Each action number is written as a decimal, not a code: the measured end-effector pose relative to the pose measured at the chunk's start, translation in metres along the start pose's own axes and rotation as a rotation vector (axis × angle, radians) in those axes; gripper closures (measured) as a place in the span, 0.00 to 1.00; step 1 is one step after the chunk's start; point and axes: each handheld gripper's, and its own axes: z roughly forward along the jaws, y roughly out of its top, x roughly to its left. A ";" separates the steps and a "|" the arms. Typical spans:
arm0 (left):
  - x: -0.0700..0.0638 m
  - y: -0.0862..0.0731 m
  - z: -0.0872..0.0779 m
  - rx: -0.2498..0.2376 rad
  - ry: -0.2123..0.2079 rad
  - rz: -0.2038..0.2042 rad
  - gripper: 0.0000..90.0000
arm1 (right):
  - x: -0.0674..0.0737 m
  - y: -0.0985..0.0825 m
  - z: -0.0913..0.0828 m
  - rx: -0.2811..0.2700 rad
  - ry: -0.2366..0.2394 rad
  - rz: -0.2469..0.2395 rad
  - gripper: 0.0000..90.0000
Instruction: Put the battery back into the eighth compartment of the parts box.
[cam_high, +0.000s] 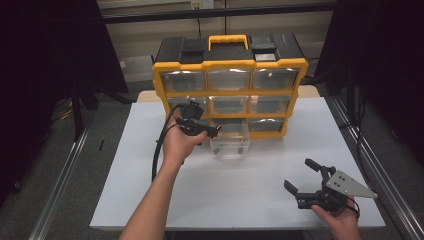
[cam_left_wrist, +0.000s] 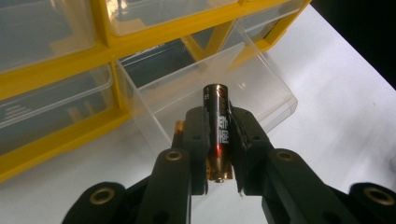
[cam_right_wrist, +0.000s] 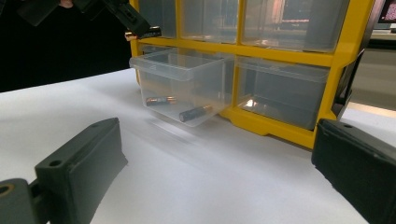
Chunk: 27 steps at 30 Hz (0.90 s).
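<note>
Two batteries (cam_right_wrist: 177, 107) already in the pulled-out drawer (cam_high: 230, 145) — a third battery (cam_left_wrist: 218, 126) pinched in the left gripper (cam_left_wrist: 219, 135) above it, right gripper (cam_high: 306, 177) idle, jaws wide.

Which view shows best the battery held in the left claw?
The left gripper view: the battery is close up, clamped in the left claw. The right gripper view shows just its tip. The high view shows it tiny.
</note>
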 end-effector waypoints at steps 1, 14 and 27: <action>-0.001 0.000 0.001 -0.001 -0.001 -0.001 0.86 | 0.000 0.000 0.000 0.001 0.000 0.001 0.02; -0.004 0.005 0.015 -0.003 0.036 0.018 0.86 | -0.001 0.000 -0.001 0.000 -0.002 0.001 0.02; -0.011 0.011 0.029 -0.004 0.043 0.026 0.86 | -0.001 0.001 -0.002 -0.001 -0.001 -0.001 0.02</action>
